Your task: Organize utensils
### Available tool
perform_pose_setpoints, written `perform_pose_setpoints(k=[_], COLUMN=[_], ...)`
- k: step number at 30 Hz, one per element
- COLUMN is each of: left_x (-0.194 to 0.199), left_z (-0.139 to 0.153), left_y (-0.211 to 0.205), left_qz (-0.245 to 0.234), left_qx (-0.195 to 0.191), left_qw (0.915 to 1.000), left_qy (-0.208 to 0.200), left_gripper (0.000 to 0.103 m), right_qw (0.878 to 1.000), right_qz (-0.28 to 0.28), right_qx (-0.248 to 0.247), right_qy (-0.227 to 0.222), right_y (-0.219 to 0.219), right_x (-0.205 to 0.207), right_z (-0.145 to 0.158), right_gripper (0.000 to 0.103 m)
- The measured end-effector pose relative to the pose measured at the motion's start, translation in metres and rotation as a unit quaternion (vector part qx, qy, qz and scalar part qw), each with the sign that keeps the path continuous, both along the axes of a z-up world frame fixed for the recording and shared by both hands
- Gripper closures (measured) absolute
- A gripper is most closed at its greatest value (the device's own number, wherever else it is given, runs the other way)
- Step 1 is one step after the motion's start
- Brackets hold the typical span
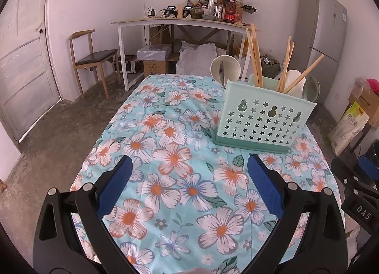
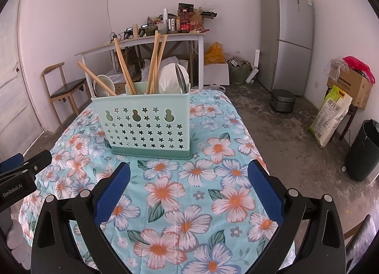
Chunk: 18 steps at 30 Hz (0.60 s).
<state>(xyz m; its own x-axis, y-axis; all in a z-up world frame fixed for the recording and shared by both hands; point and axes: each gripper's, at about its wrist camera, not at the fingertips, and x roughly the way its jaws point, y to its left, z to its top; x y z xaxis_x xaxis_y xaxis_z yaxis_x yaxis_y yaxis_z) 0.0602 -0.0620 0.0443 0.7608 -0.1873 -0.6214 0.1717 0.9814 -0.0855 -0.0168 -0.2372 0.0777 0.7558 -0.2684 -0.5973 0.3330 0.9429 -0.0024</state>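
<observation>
A: What is near the jaws?

B: Both the left gripper (image 1: 189,167) and right gripper (image 2: 189,167) have jaws wide apart, holding nothing, over the flowery cloth (image 1: 175,169) on the bench. The green holder (image 2: 145,123) stands just ahead of the right jaws, nothing between.

A: How does it look?

B: Star holes, wooden chopsticks (image 2: 123,65) sticking up, white bowls (image 2: 173,78) behind.

A: Any difference?

B: Only the right view shows a rice cooker (image 2: 283,100) on the floor.

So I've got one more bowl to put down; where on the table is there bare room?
The floral tablecloth is bare between the green utensil caddy and both open grippers, left and right. There's another free strip left of the caddy. Behind it, bowls crowd the far edge.
</observation>
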Motion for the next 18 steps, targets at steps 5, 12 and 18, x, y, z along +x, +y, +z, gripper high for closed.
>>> perform_pose_setpoints(k=[5,12,18], left_x=[0.0009,0.0022,0.0039], left_z=[-0.0017,-0.0045,-0.0068], left_y=[-0.0009,-0.003,-0.0034], left_qz=[-0.001,0.001,0.011], left_qx=[0.0,0.002,0.007], left_qw=[1.0,1.0,0.9998], left_qy=[0.004,0.009,0.011], left_gripper=[0.009,0.009,0.009], right_qw=[1.0,1.0,0.999], right_qz=[-0.004,-0.02,-0.028], right_qx=[-0.004,-0.011,-0.023], right_qy=[0.003,0.005,0.011], right_y=[-0.0013,-0.0072,-0.0098], right_x=[-0.0015,-0.0039,-0.0042], right_z=[-0.0001,0.0005,-0.0017], right_gripper=[0.007,0.007,0.007])
